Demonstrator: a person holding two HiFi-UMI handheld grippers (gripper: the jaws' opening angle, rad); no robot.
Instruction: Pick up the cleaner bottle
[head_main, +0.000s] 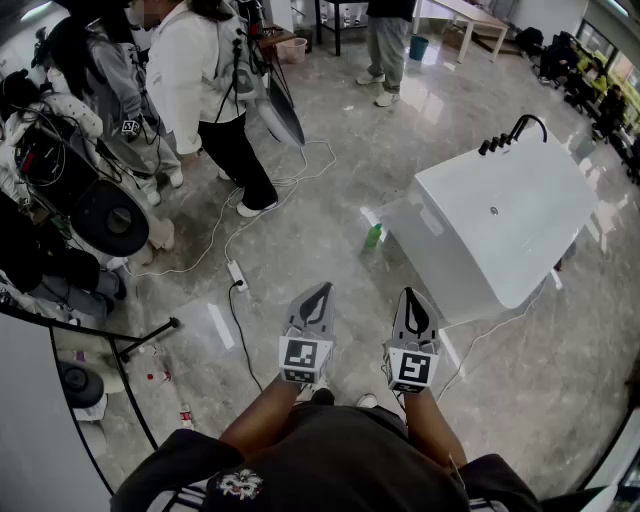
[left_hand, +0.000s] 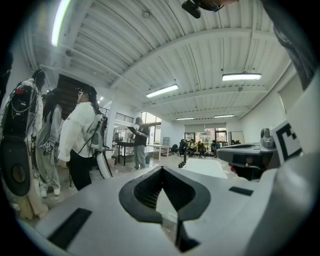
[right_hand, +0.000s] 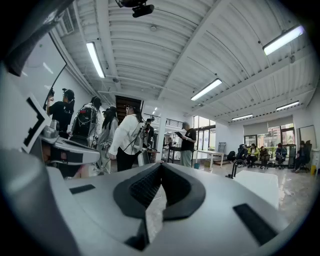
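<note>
The cleaner bottle (head_main: 373, 236), green with a white top, stands on the grey floor against the near left corner of a white bathtub (head_main: 500, 225). In the head view both grippers are held level in front of the person, well short of the bottle. My left gripper (head_main: 318, 292) is shut, its jaw tips meeting with nothing between them, as the left gripper view (left_hand: 161, 169) also shows. My right gripper (head_main: 411, 298) is beside it and shut too, empty in the right gripper view (right_hand: 161, 165). Neither gripper view shows the bottle.
The bathtub carries a black faucet (head_main: 515, 132) at its far end. A white cable and power strip (head_main: 238, 275) lie on the floor left of the bottle. People (head_main: 205, 90) and camera gear (head_main: 100, 215) stand at the upper left. A small bottle (head_main: 185, 415) lies at the lower left.
</note>
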